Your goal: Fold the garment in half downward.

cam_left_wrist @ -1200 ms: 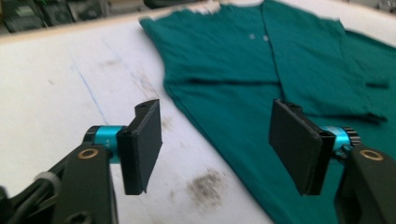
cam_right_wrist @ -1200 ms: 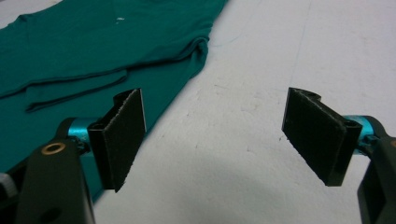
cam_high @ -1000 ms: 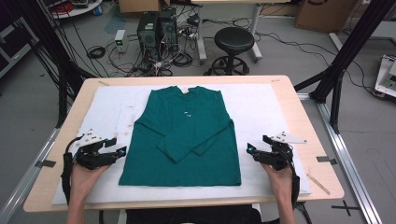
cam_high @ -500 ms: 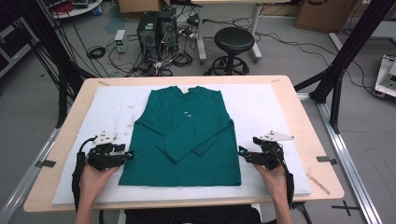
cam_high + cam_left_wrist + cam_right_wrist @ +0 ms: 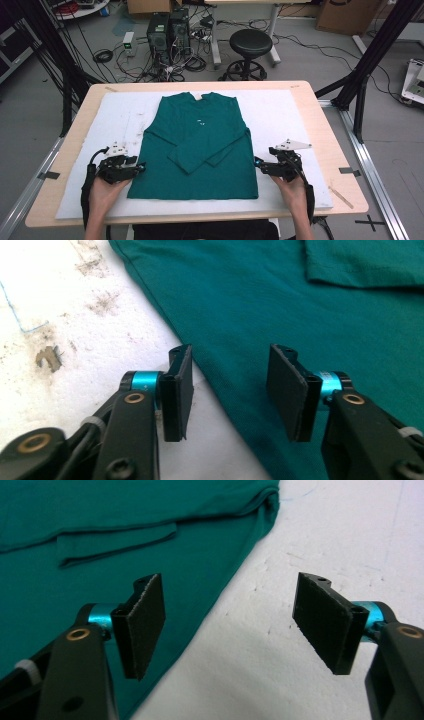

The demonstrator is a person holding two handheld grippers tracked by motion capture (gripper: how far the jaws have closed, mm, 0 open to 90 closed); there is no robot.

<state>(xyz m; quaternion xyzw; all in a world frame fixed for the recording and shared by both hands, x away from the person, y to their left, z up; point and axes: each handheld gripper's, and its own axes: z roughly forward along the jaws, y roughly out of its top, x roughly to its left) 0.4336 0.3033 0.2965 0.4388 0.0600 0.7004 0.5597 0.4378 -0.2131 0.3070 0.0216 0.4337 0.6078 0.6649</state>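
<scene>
Left gripper [image 5: 142, 166], jaws apart and just closing in, straddled the shirt's [image 5: 200, 142] side edge at 3 o'clock, nothing pinched. Right gripper [image 5: 257, 163], wider, also closing, had the opposite edge at 9 o'clock. Shirt lay flat on the white mat [image 5: 285, 110], long axis 12-to-6, equally near both.

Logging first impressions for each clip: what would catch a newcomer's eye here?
A green long-sleeved shirt lies flat in the middle of the white pad, sleeves folded across its front. The left tool and right tool sit at its two side edges near the hem; their jaws have just been closing, pads not yet pressing the cloth.
</scene>
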